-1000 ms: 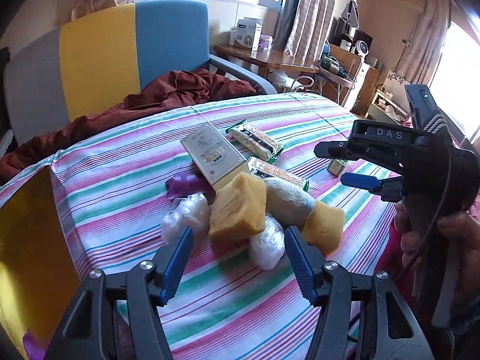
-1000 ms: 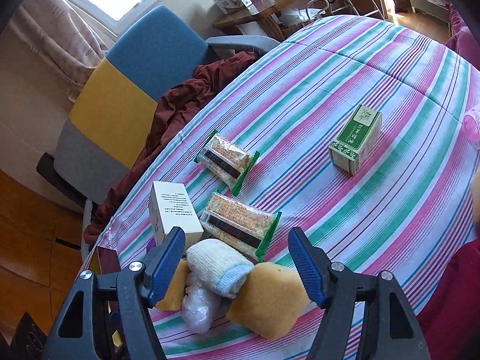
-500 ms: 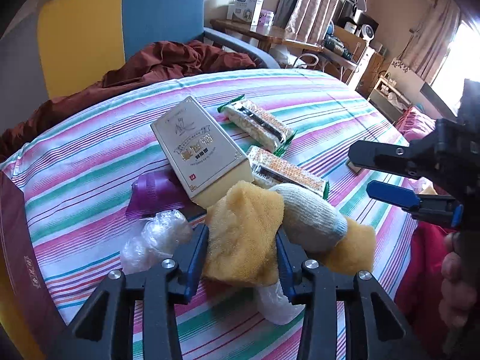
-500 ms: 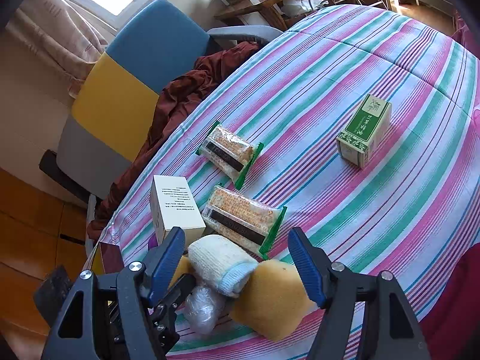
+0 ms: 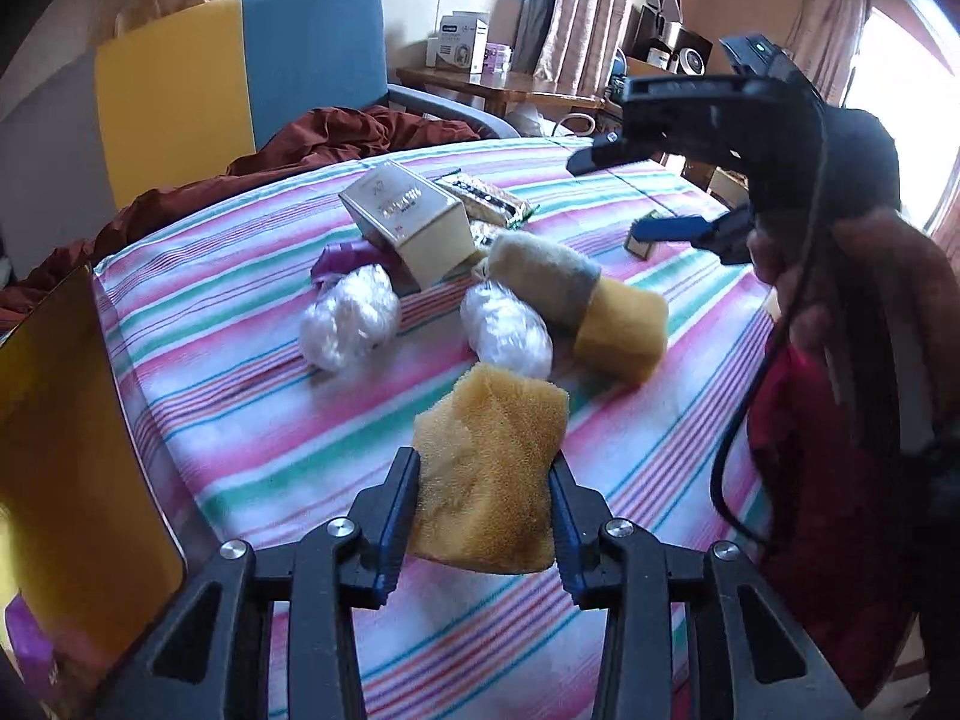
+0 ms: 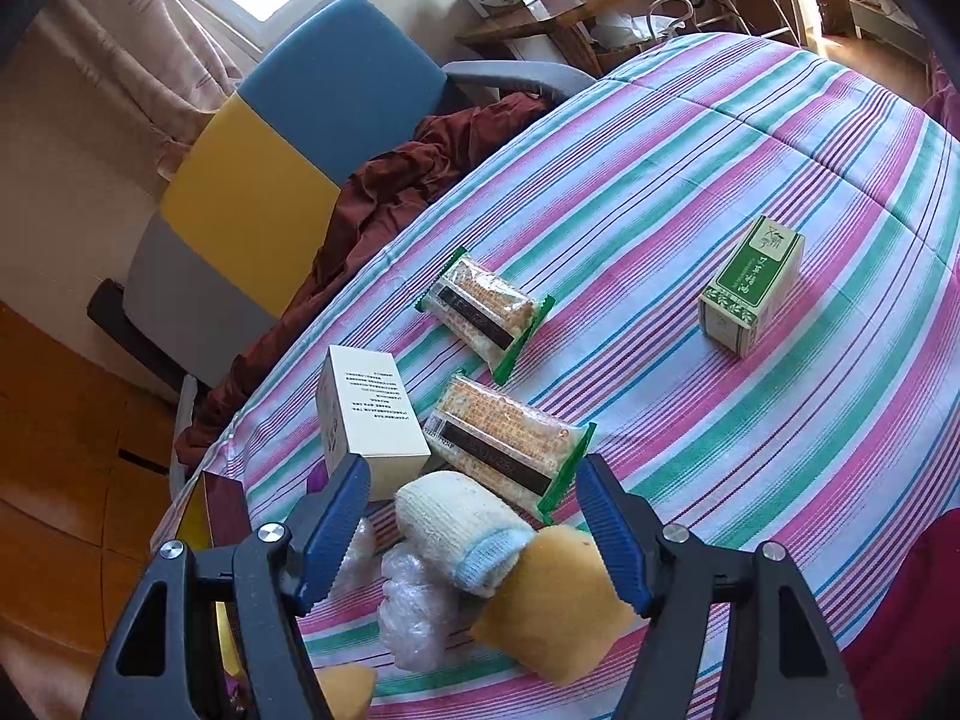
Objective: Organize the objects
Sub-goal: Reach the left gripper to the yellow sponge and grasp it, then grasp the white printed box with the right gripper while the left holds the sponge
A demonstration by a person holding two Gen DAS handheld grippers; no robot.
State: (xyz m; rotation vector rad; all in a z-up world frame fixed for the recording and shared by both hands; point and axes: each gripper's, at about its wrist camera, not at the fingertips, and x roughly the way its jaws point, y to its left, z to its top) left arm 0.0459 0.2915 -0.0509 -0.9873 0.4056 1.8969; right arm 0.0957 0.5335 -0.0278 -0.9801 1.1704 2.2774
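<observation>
My left gripper (image 5: 483,459) is shut on a yellow sponge (image 5: 492,420), held above the striped bedspread (image 5: 240,420) on the near side of the pile. Left in the pile are a second yellow sponge (image 5: 621,327), a rolled white sock (image 5: 543,276), two crumpled clear bags (image 5: 351,324) and a beige box (image 5: 414,222). My right gripper (image 6: 473,468) hangs open over the sock (image 6: 459,531) and the second sponge (image 6: 549,606), touching neither. It also shows at the right of the left wrist view as the right gripper (image 5: 609,199).
Two snack packs (image 6: 480,312) lie beyond the beige box (image 6: 366,414), and a green box (image 6: 753,285) stands apart to the right. A yellow carton wall (image 5: 60,450) rises at the bed's left edge. Behind are a chair (image 5: 240,78) and brown cloth (image 5: 336,138).
My left gripper went into the pile, shut on the nearer yellow sponge and drew it back out toward me. The right gripper stayed put, open.
</observation>
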